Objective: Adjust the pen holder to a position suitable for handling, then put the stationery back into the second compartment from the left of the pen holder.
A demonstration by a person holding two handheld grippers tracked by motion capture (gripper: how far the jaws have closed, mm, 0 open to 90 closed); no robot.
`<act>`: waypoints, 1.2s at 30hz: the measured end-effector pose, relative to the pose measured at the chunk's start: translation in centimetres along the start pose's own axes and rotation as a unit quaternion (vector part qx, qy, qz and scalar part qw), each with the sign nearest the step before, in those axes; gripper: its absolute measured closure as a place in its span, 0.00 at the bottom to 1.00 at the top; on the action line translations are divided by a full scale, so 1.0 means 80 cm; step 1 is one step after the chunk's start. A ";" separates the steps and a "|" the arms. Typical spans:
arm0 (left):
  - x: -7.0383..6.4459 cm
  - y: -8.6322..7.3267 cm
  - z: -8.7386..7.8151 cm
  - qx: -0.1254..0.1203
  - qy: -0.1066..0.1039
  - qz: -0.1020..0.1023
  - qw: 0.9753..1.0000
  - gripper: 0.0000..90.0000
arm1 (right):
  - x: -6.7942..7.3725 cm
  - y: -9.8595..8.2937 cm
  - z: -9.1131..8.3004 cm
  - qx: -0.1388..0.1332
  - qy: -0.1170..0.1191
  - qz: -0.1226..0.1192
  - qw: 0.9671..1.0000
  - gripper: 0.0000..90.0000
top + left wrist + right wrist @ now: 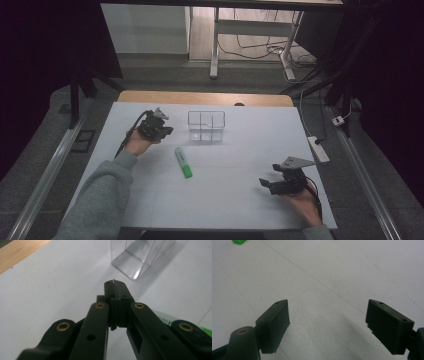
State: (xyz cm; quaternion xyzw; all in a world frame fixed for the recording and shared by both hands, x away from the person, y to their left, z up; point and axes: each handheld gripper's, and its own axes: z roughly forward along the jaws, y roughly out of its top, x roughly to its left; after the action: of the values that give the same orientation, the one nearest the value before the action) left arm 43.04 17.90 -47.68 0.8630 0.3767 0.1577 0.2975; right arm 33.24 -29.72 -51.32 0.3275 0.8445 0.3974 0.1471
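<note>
A: How is the left tool (162, 131)?
B: Its jaws are pressed together with nothing between them. It sits on the far left of the white counter (235, 200), aimed toward the clear plastic box (206, 126) just beside it. The left hand (137, 145) grips it from behind, grey sleeve (100, 200) running back to the near edge.
A: And the right tool (267, 184)?
B: Spread wide, empty, low over bare counter at the near right, pointing left, with the right hand (302, 202) under it.
A: The marker?
B: The green marker (183, 162) lies flat between the two tools, in front of the box, untouched.
</note>
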 end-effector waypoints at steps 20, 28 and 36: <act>-0.002 -0.016 0.030 0.060 -0.020 0.024 0.998 0.99 | 0.002 0.000 0.000 -0.001 -0.003 -0.003 1.000 0.21; -0.011 -0.015 0.052 0.072 -0.032 0.040 0.996 0.99 | 0.001 -0.001 0.001 0.004 -0.002 -0.005 1.000 0.21; -0.016 -0.014 0.061 0.072 -0.042 0.045 0.996 0.99 | 0.002 -0.001 0.002 0.007 0.000 -0.007 1.000 0.21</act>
State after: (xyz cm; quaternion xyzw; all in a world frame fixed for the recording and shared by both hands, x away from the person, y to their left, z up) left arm 44.01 15.62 -52.19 0.9041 0.3347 0.1070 0.2431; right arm 33.17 -29.57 -51.51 0.3229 0.8494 0.3905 0.1475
